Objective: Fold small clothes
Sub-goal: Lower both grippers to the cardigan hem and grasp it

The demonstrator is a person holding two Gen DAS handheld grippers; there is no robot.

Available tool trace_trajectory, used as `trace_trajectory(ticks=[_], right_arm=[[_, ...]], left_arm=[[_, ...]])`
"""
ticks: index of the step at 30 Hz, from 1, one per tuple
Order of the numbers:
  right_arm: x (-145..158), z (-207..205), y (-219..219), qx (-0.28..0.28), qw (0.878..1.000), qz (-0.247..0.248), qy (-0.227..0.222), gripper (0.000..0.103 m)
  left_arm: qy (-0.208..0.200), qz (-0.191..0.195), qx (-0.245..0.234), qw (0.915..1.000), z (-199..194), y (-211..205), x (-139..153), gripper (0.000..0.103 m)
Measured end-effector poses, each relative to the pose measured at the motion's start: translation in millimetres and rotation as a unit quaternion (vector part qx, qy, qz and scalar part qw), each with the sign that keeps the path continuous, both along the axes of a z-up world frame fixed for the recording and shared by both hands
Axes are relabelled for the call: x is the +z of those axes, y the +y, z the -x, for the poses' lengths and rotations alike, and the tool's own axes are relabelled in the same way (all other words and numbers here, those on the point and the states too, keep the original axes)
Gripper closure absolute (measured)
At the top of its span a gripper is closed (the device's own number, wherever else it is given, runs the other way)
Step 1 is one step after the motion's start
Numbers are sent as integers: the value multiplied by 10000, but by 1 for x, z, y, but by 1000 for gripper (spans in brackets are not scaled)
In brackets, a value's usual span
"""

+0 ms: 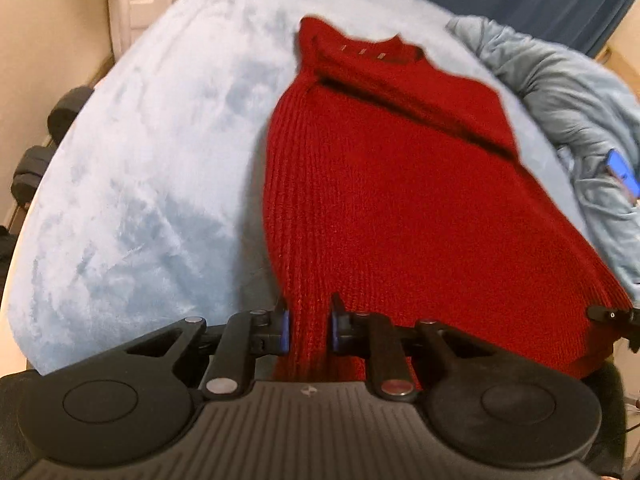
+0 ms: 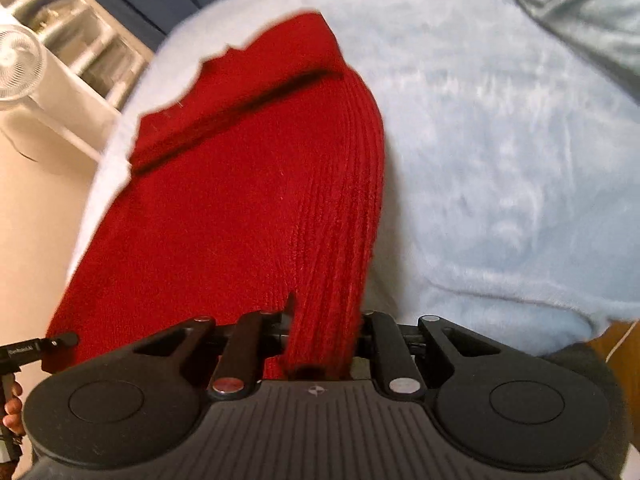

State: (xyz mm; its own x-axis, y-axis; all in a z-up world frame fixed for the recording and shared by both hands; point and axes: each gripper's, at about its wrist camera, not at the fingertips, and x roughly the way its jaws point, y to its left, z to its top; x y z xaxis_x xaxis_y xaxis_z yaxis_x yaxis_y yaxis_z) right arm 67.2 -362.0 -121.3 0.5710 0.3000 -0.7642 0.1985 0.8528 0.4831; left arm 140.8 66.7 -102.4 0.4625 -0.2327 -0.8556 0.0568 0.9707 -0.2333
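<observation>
A red ribbed knit sweater (image 1: 384, 184) lies stretched out on a pale blue fuzzy blanket (image 1: 140, 184), collar at the far end, sleeves folded across its body. My left gripper (image 1: 309, 326) is shut on the sweater's near hem at its left corner. In the right wrist view the same sweater (image 2: 240, 200) runs away from me, and my right gripper (image 2: 322, 332) is shut on the near hem at its right corner. Each gripper shows at the edge of the other's view: the right gripper (image 1: 612, 316), the left gripper (image 2: 36, 350).
A bunched grey-blue cloth (image 1: 560, 92) lies at the far right of the blanket with a blue phone (image 1: 622, 174) on it. Dark curtains hang behind. A white fan (image 2: 16, 68) and shelving (image 2: 80, 52) stand off the bed's left side.
</observation>
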Motion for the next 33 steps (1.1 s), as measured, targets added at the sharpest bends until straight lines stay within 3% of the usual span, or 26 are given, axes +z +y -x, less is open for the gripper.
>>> trace_trajectory(ticks=[8,17,27,33], right_arm=[[35,55,-7,-30,9995,-195,-245,88],[33,131,1,-129,9990,-427,0,88],[27,124,-3,-100,9986,-470,240,88],[38,94,-10,-176,9969,-643,417,88]], left_arm=[[-168,262,-96,9995,58,14,33,84],[89,383,-84,9992,139,29,32,84],[332,376,-68,9987,131,31,20,84],[622,674,108,9957,102,40,25,84]])
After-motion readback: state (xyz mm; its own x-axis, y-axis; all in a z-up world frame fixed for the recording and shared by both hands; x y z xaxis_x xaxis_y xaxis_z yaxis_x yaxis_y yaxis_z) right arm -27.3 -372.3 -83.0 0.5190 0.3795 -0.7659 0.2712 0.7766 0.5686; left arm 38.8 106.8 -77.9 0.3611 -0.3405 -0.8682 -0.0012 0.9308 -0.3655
